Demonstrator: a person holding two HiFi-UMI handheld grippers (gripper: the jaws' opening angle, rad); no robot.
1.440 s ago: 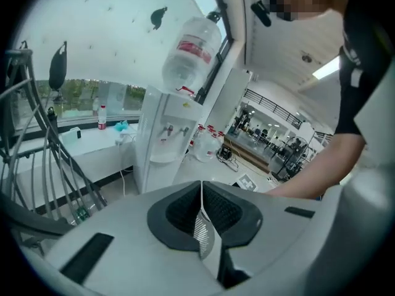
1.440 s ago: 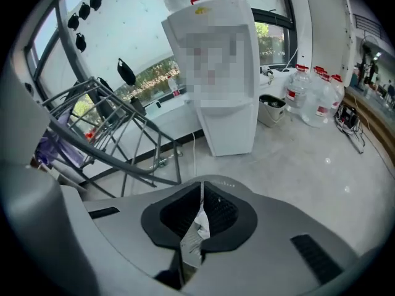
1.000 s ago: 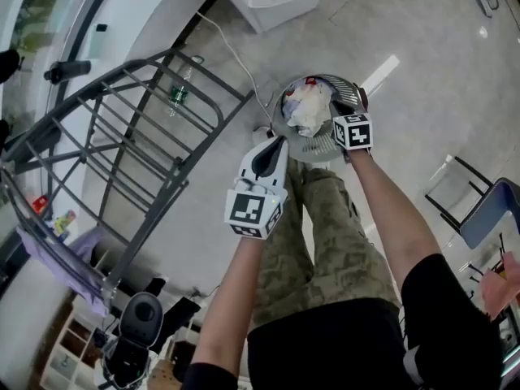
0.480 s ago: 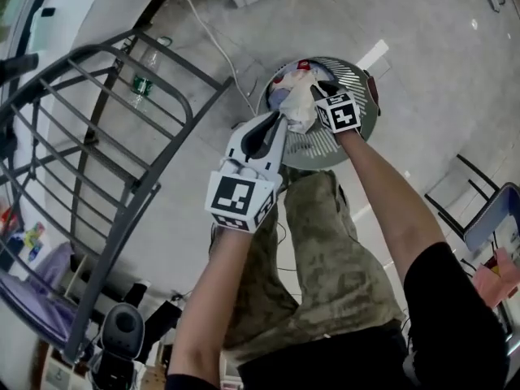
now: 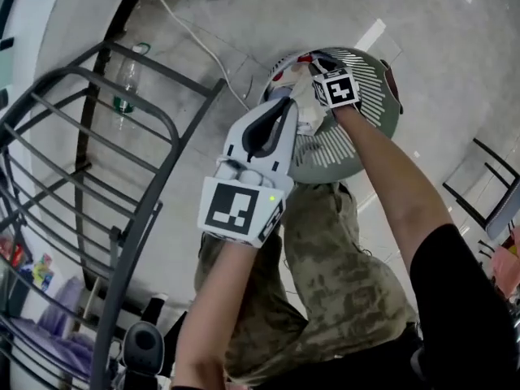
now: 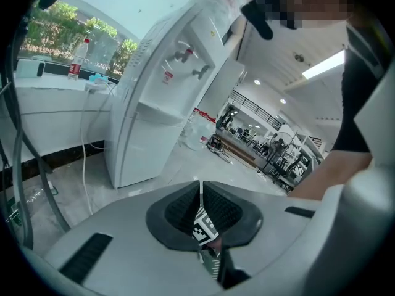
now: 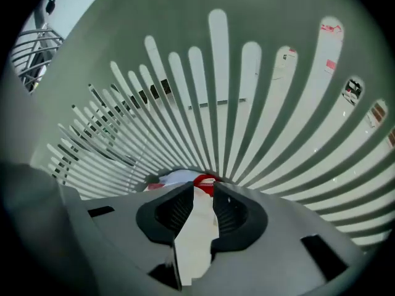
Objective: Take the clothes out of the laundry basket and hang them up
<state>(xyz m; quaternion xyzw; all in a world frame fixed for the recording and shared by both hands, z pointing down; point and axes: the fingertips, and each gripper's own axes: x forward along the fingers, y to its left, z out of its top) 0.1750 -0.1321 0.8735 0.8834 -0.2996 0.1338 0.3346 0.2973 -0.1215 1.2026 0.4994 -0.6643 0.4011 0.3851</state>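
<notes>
A grey-green slotted laundry basket (image 5: pixel 370 128) stands on the floor in front of the person's legs. White clothes (image 5: pixel 302 96) with a red patch lie in it. My right gripper (image 5: pixel 318 73) reaches down into the basket, its marker cube above the pile. In the right gripper view its jaws (image 7: pixel 199 205) are opening, with a strip of white cloth (image 7: pixel 196 239) between them and the basket wall (image 7: pixel 247 85) beyond. My left gripper (image 5: pixel 284 106) hovers at the basket's near rim, shut and empty (image 6: pixel 201 193).
A dark grey metal drying rack (image 5: pixel 122 177) fills the left side, with purple cloth (image 5: pixel 57 335) low on it. A plastic bottle (image 5: pixel 123 88) and a white cable (image 5: pixel 195 39) lie on the floor. A black chair frame (image 5: pixel 487 185) stands right. A water dispenser (image 6: pixel 166 97) shows in the left gripper view.
Both grippers have moved forward to the basket. The right one has gone down into the white clothes, and the left one has come up to the rim.
</notes>
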